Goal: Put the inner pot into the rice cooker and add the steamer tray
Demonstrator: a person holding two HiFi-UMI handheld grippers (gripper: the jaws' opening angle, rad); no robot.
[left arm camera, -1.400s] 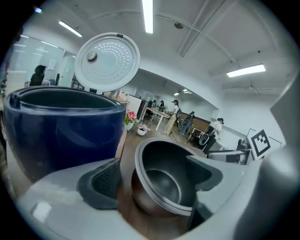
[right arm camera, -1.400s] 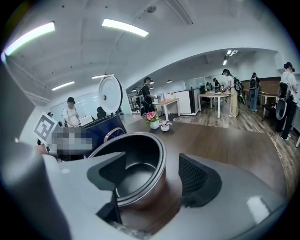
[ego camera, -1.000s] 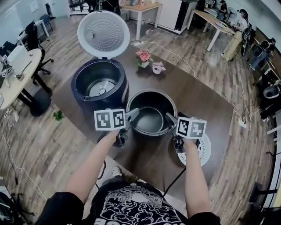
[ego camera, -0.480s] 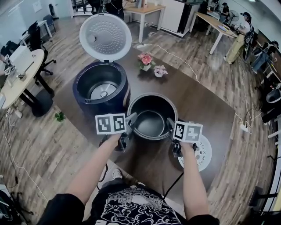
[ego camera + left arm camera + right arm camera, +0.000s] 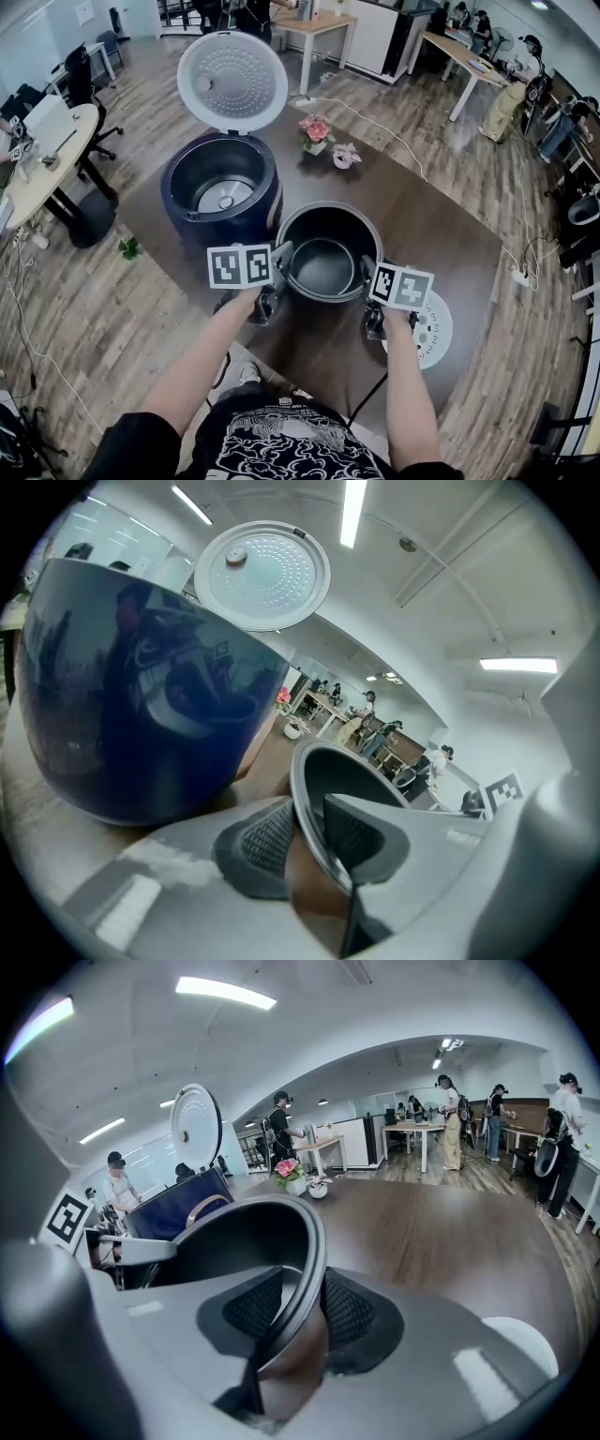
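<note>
- Here, your left gripper point(image 5: 307, 836) is nearly closed. Its two ribbed pads point(image 5: 267, 836) pinch the left side of the inner pot's rim, one pad outside the wall and one inside.
- The inner pot point(image 5: 323, 269) is dark. It sits between your two grippers, just to the right of the rice cooker and over the brown table point(image 5: 427, 234). No view shows its base, so you cannot tell whether it rests on the table or hangs just above it.
- Your right gripper point(image 5: 301, 1308) is closed down to the same narrow gap. Its pads clamp the right side of the pot's rim, again one on each face of the wall.
- In the head view the marker cubes point(image 5: 240, 265) cover both sets of jaws, so the grip shows only in the two gripper views.
- At the left, the dark blue rice cooker point(image 5: 253, 211) stands with its round white lid point(image 5: 232, 82) raised upright behind it. Its well is open, and a metal plate shows at the bottom. In the left gripper view the cooker's curved wall fills the left half, and its opening is out of sight.
- Beyond the pot, two small flower pots point(image 5: 317, 131) stand on the table, well apart from your grippers.
- At the far right, the steamer tray point(image 5: 433, 330), a white disc with holes, lies flat on the table near your right gripper. That gripper's cube hides the tray's left part.
</note>
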